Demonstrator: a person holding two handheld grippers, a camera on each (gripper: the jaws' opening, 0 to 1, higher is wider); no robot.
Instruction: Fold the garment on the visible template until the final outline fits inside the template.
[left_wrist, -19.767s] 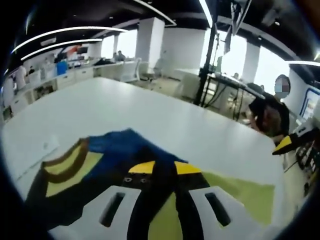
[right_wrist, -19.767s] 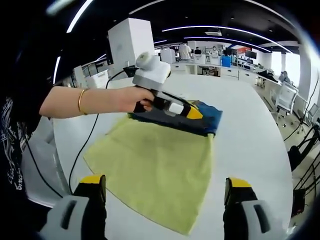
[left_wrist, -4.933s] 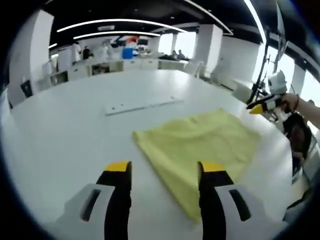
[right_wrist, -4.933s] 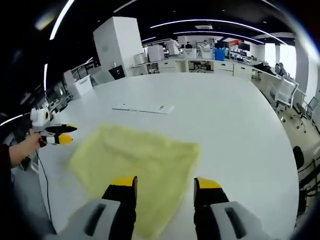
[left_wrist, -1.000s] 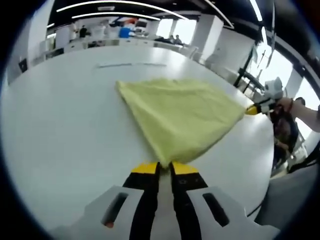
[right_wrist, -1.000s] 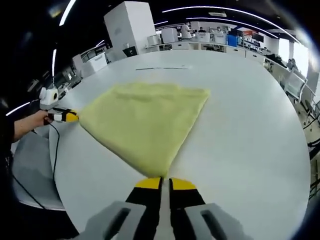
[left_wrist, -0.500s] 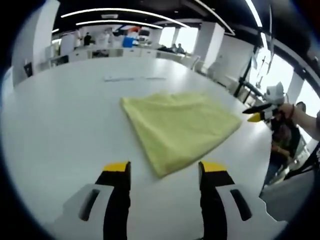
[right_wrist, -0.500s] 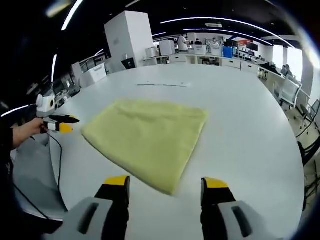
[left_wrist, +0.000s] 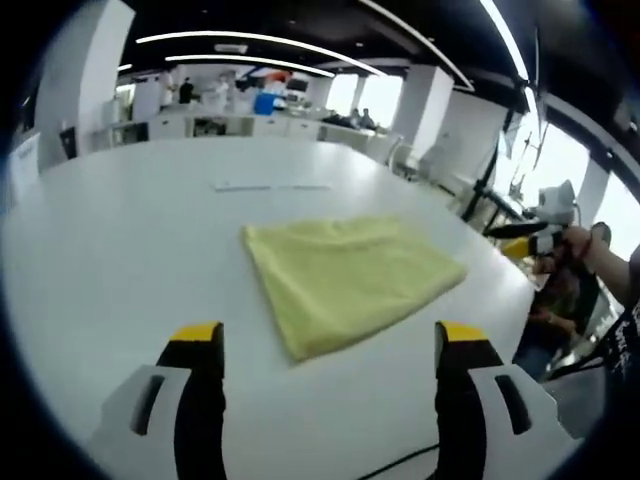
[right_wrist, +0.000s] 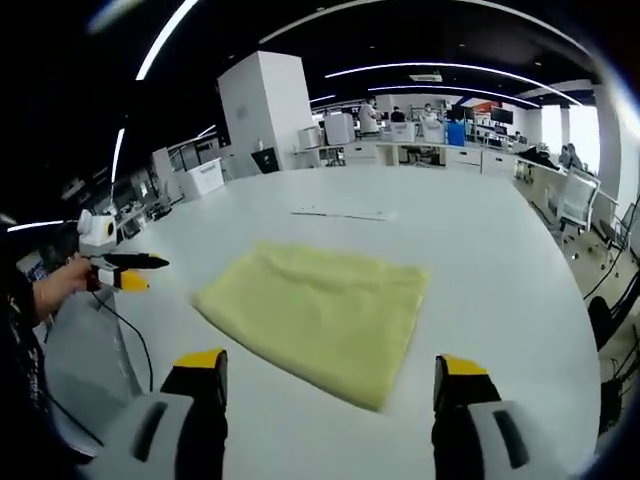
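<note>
Two grippers stand wide open and we see nothing between either pair of jaws. In the left gripper view, our left gripper (left_wrist: 327, 345) is raised off the white table (left_wrist: 110, 230), its yellow-tipped jaws spread to either side of the near corner of the yellow cloth (left_wrist: 345, 278), which lies flat ahead of it, apart from the jaws. In the right gripper view, the right gripper (right_wrist: 330, 385) is likewise spread and empty, with the same cloth (right_wrist: 320, 315) lying just beyond it, toward the middle of the table (right_wrist: 500, 260). Each gripper appears in the other's view, held by a hand off the table's edge: the right one (left_wrist: 522, 238) past the far-right edge, the left one (right_wrist: 125, 270) past the left edge. A pale strip (right_wrist: 338, 213) lies farther back on the table; we cannot make out what it is.
</note>
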